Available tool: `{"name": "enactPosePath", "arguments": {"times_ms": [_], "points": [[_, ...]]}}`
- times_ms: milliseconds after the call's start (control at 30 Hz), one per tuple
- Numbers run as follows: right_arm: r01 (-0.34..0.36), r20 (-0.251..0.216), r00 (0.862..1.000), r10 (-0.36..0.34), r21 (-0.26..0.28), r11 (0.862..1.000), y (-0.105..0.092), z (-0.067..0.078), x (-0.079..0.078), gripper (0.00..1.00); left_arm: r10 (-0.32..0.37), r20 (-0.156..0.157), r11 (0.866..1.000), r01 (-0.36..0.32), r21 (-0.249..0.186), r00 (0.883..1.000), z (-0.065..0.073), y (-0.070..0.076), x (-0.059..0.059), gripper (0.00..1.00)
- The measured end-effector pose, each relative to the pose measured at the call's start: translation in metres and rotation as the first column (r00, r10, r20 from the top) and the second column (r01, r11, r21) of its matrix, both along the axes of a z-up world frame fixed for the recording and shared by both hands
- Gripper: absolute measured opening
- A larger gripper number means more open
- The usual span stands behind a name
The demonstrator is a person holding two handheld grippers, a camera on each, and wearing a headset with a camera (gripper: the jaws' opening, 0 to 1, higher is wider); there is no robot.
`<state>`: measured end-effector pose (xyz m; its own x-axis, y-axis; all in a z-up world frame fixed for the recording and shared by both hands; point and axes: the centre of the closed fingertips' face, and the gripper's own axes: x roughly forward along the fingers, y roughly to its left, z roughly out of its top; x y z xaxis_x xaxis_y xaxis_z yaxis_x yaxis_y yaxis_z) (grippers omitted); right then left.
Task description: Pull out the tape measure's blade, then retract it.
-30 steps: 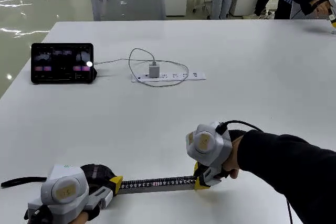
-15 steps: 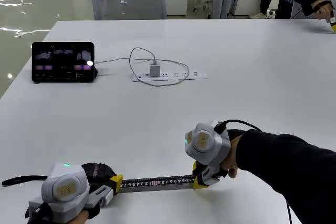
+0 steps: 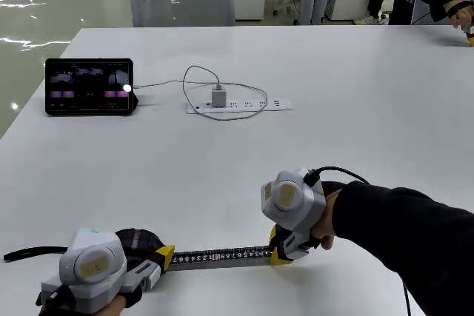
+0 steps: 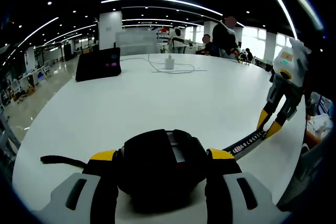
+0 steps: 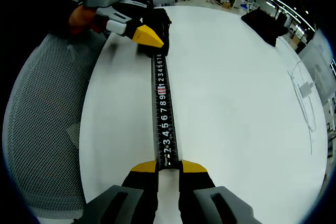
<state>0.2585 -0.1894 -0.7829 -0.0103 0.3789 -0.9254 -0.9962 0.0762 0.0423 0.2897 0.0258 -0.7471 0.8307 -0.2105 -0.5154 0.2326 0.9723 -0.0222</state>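
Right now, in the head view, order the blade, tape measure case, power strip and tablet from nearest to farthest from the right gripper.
1. blade, clamped in the right gripper
2. tape measure case, to its left
3. power strip, mid-table beyond
4. tablet, far left edge

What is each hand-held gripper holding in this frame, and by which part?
The left hand-held gripper clamps the tape measure's black case across its sides. The right hand-held gripper pinches the blade at its free end.
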Motion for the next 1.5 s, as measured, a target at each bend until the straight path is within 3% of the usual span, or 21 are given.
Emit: {"name": "enactPosePath", "arguments": {"times_ms": [833,1233,1500], "points": [[-0.011,0.016,1.000,0.011,0.010,1.000,0.007,0.000,-0.001,0.10,-0.001,-0.002,1.000,0.001,-0.002,1.000,0.000,0.000,0.000,0.63],[-0.063,0.035,0.997,0.062,0.028,0.998,0.010,0.000,-0.002,0.10,-0.003,-0.001,1.000,0.003,-0.002,1.000,0.000,0.000,0.000,0.63],[-0.040,0.029,0.999,0.039,0.029,0.999,0.012,0.000,-0.001,0.10,-0.003,-0.001,1.000,0.003,-0.002,1.000,0.000,0.000,0.000,0.63]]}}
